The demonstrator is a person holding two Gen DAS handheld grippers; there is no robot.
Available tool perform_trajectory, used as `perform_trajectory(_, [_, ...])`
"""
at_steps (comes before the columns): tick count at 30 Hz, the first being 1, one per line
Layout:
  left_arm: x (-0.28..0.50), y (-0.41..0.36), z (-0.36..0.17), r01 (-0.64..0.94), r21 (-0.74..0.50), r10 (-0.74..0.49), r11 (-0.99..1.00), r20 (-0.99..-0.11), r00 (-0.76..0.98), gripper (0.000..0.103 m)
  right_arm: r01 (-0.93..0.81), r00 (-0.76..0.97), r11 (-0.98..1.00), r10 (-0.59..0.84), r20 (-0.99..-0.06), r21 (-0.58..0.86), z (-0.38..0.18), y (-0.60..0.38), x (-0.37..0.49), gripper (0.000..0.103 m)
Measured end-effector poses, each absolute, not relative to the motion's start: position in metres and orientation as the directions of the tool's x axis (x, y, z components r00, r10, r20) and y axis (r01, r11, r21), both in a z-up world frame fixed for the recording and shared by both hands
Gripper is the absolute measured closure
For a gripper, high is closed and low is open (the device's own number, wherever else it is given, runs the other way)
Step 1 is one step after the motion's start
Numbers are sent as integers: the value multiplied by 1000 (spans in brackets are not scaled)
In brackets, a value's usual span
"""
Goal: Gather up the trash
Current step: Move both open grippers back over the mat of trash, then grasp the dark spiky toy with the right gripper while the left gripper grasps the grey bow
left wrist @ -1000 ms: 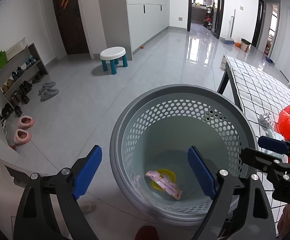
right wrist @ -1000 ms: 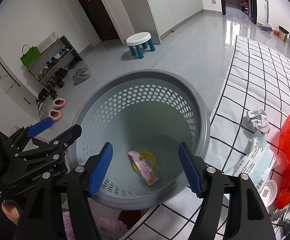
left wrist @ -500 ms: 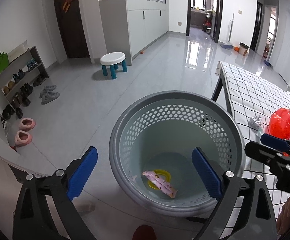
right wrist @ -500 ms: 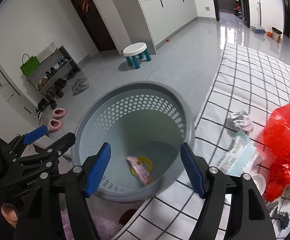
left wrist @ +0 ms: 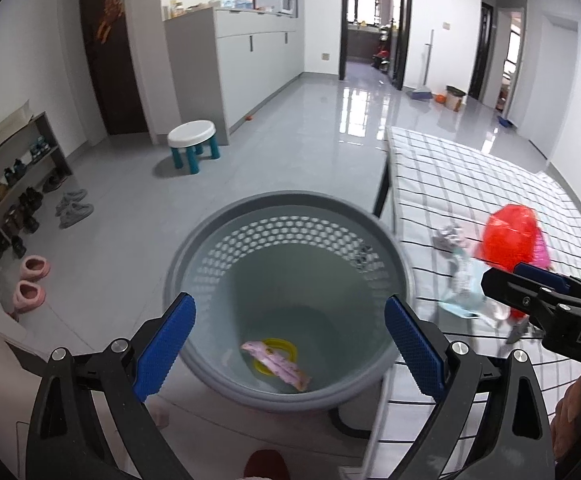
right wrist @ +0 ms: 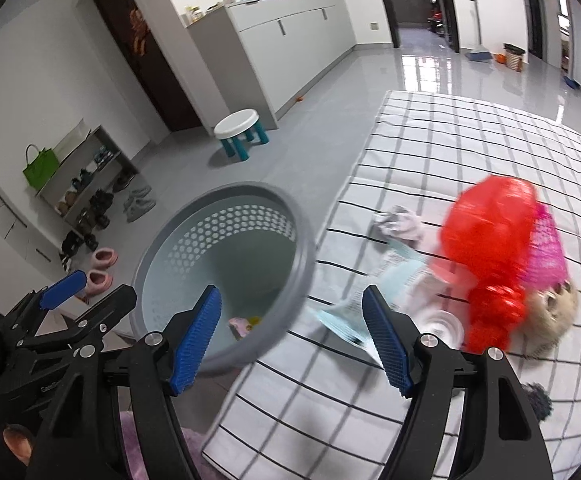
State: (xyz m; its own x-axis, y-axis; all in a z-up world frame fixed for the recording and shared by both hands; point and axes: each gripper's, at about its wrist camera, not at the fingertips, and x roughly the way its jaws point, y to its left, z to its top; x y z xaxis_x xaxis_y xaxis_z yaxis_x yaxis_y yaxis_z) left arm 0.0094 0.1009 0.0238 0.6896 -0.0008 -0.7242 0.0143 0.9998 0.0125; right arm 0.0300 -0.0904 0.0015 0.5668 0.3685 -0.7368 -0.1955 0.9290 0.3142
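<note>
A grey perforated basket (left wrist: 194,248) (right wrist: 290,216) stands on the floor beside the checked table (right wrist: 470,152). In it lie a pink wrapper (left wrist: 276,366) and a yellow ring (left wrist: 286,347). On the table lie a red plastic bag (right wrist: 490,220) (left wrist: 508,236), a crumpled paper (right wrist: 396,222), a light blue printed packet (right wrist: 374,300), a clear lid (right wrist: 440,324) and a pink mesh bag (right wrist: 546,248). My left gripper (left wrist: 290,346) is open and empty above the basket. My right gripper (right wrist: 294,338) is open and empty over the basket rim and the table edge.
A white stool with teal legs (left wrist: 192,144) stands on the grey floor. A shoe rack (left wrist: 14,184) and pink slippers (left wrist: 30,284) are at the left wall. A beige fuzzy thing (right wrist: 554,316) lies right of the red bag.
Both grippers have drawn back and up from the basket. The right gripper has swung right toward the table, so the trash on it shows larger. Both stay open.
</note>
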Motion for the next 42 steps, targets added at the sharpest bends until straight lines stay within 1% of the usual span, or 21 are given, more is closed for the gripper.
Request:
perform_trajectory(8, [-3, 60, 23, 92, -38, -91, 995, -723, 685, 9, -127, 598, 950, 304, -742, 287, 3, -132, -1, 33])
perform_trajectory(18, [-17, 5, 15, 205, -13, -148, 979, -737, 659, 9, 5, 640, 954, 228, -734, 301, 3, -195, -31, 33])
perform_trajectory(22, [-16, -7, 13, 228, -81, -211, 970, -742, 636, 9, 40, 651, 952, 206, -730, 304, 3, -213, -40, 33])
perform_trajectory(25, [-14, -15, 13, 239, -106, -239, 965, -732, 638, 9, 63, 655, 950, 191, -731, 305, 1, -222, -44, 33])
perform_trajectory(31, [-5, -32, 10, 258, -58, -215, 964, -740, 637, 9, 95, 648, 951, 165, -744, 294, -7, -237, -49, 33])
perform_trajectory(33, [-2, -35, 7, 259, -33, -197, 965, -743, 640, 9, 100, 643, 953, 158, -749, 287, -11, -240, -49, 31])
perform_trajectory(39, [2, -43, 0, 268, 38, -157, 963, -729, 667, 9, 104, 609, 962, 140, -781, 253, -27, -251, -49, 31])
perform_trajectory(42, [2, -48, -6, 276, 52, -149, 960, -738, 658, 9, 117, 586, 967, 116, -802, 226, -39, -261, -50, 31])
